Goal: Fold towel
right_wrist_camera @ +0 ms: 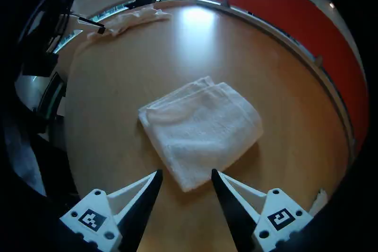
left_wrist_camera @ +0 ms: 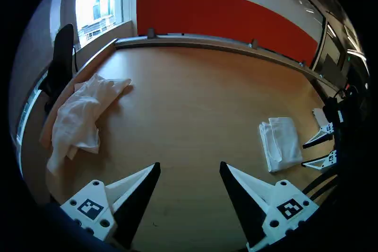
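A white towel (right_wrist_camera: 203, 129) lies folded into a thick rectangle on the wooden table, just beyond my right gripper (right_wrist_camera: 186, 178), which is open with nothing between its fingers. In the left gripper view the same folded towel (left_wrist_camera: 281, 143) rests at the right, with the right gripper (left_wrist_camera: 321, 150) beside it. My left gripper (left_wrist_camera: 189, 171) stands open over bare wood, well apart from both cloths. A second white towel (left_wrist_camera: 82, 115) lies crumpled near the table's left edge; it appears far off as the crumpled towel (right_wrist_camera: 132, 18) in the right gripper view.
The wooden table (left_wrist_camera: 198, 91) is backed by a red divider panel (left_wrist_camera: 227, 15) along a grey rail. A black chair (left_wrist_camera: 61, 63) stands by the window past the left edge. Dark equipment (right_wrist_camera: 38, 39) stands beyond the table edge.
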{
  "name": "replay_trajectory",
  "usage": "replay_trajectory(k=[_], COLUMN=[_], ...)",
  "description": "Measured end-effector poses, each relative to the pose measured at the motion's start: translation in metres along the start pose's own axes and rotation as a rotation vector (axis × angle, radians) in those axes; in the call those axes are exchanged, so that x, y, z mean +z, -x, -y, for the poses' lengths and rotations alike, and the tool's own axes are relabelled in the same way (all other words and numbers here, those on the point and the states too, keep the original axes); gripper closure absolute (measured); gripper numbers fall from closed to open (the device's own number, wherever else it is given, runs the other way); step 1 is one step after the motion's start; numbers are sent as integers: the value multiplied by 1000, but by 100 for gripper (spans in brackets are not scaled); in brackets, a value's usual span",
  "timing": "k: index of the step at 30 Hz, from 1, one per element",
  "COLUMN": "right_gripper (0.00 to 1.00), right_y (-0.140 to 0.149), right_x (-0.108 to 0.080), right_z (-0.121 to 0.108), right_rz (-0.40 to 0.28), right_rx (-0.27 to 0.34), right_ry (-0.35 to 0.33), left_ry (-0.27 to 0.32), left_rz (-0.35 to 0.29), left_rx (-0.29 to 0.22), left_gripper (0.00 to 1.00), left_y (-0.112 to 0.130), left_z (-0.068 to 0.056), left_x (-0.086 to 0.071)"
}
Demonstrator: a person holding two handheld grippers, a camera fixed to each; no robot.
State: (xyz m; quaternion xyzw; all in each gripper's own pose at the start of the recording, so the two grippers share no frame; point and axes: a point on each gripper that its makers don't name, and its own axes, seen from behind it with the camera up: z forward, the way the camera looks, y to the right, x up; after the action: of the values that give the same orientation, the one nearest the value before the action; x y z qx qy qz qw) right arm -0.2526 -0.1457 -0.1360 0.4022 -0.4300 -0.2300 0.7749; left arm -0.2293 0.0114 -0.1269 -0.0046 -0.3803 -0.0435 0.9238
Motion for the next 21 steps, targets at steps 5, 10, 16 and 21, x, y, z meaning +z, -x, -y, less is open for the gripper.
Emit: replay_trajectory(k=[5,10,16,21], right_gripper=[21,24,28,39], right_y=[6,11,19,24], right_x=[1,3,5,6], right_z=[0,0,-1,-2], right_rz=[6,15,31,43], right_rx=[13,21,25,29], right_ry=[5,9,22,33], left_ry=[0,-5,-4,-4], left_rz=[0,1,0,0], left_rx=[2,4,3,2], left_gripper=[7,7,7,7], left_y=[0,0,0,0], left_z=[-1,0,1,1], left_x=[0,-1,0,0])
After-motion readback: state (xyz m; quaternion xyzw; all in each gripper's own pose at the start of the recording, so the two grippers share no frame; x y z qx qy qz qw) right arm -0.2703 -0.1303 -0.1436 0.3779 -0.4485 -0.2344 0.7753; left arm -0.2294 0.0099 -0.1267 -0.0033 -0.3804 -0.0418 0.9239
